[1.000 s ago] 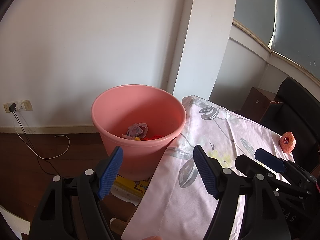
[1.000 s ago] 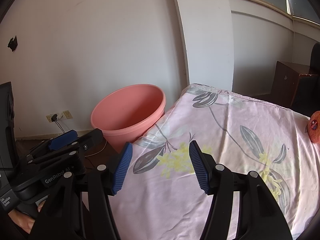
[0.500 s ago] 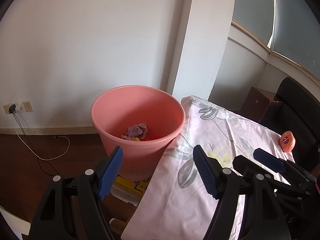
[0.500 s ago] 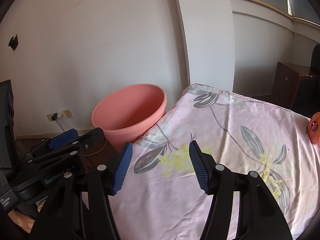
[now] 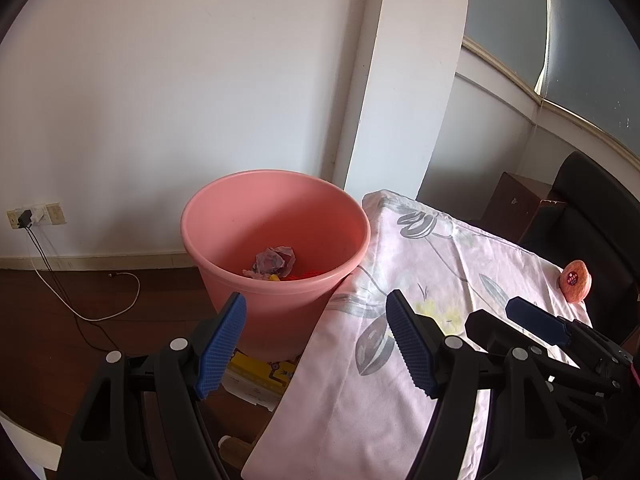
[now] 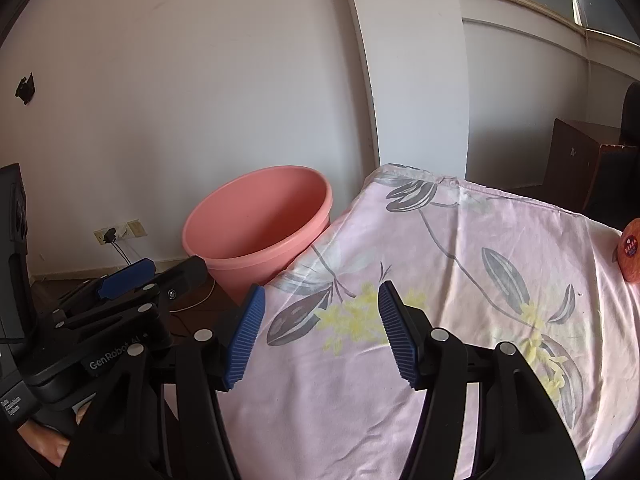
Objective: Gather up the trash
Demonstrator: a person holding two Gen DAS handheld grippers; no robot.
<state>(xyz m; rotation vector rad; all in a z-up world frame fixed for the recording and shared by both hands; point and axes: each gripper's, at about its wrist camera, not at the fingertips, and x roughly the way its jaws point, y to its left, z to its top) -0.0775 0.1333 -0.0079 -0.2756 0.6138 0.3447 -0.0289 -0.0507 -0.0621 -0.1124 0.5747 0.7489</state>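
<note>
One orange wrapper lies well right of right gripper.

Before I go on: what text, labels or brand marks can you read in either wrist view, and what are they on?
"GenRobot AI": on the body of the left gripper, seen in the right wrist view.
Small white print lower on that body: too small to read.
Sticker on the orange-pink object at the cloth's far edge: blurred, unreadable.
Yellow box under the pink bucket: print unreadable.

A pink bucket stands upright beside the cloth-covered table, crumpled trash lying at its bottom.
</note>
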